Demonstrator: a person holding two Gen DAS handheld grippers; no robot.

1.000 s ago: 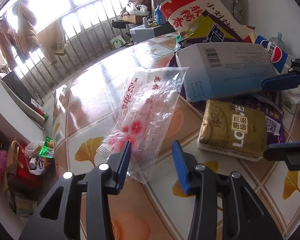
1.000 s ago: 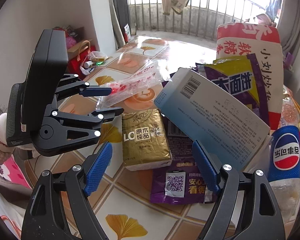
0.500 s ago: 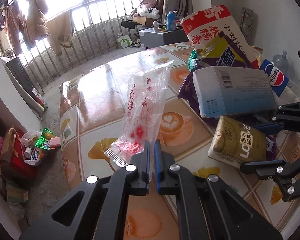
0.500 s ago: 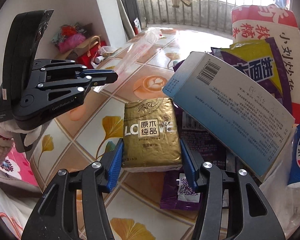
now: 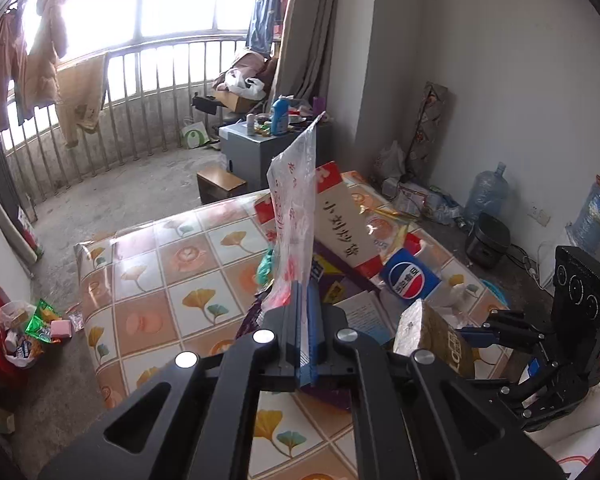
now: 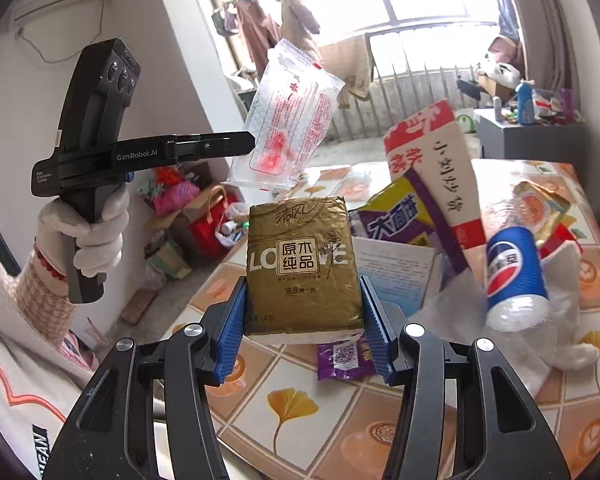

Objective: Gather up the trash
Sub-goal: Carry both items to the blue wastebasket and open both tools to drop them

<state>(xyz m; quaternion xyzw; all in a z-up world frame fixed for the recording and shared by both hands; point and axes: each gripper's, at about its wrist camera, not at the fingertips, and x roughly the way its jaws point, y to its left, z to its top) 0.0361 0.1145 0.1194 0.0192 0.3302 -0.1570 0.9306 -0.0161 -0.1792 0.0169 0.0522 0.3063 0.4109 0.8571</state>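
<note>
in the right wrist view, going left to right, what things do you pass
Gloved hand gripping the left tool → clear plastic wrapper it pinches → gold tissue pack clamped in the right tool → tall red-and-white bag → Pepsi bottle lying on the table.

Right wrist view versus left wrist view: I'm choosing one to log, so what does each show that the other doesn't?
Only the right wrist view: the gloved hand holding the left tongs, and the gold tissue pack's printed front. Only the left wrist view: floor clutter with water jugs. Both: the clear wrapper pinched in the left tongs, the tissue pack in the right tongs, the Pepsi bottle.
</note>
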